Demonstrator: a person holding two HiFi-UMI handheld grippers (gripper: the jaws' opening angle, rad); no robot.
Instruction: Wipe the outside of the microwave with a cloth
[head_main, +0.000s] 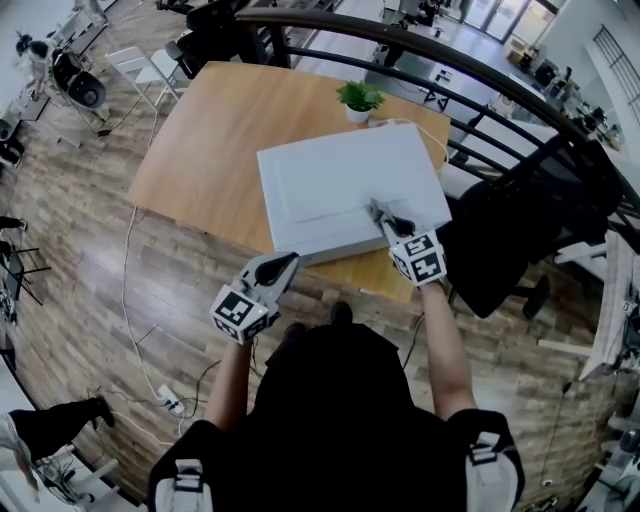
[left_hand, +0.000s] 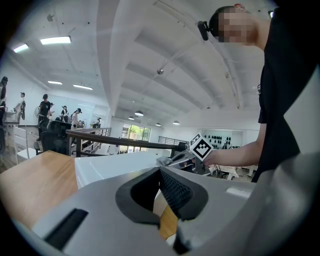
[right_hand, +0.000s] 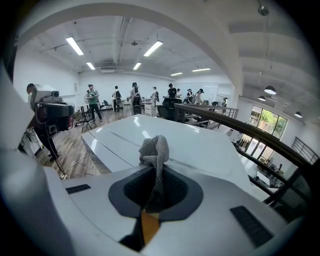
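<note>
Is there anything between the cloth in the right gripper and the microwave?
Nothing visible. The right gripper holds the cloth directly over the microwave's bare white top. The plant stands beyond the microwave's far edge, and the left gripper hangs off its near side.

The microwave (head_main: 340, 180) sits on the table (head_main: 210, 140), cloth (right_hand: 154, 150) on its top, a potted plant (head_main: 359, 98) behind, perhaps touching.

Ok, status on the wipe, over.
Right gripper shut on cloth, over microwave top, near edge. Left gripper shut, empty, off table front. Potted plant behind microwave.
</note>
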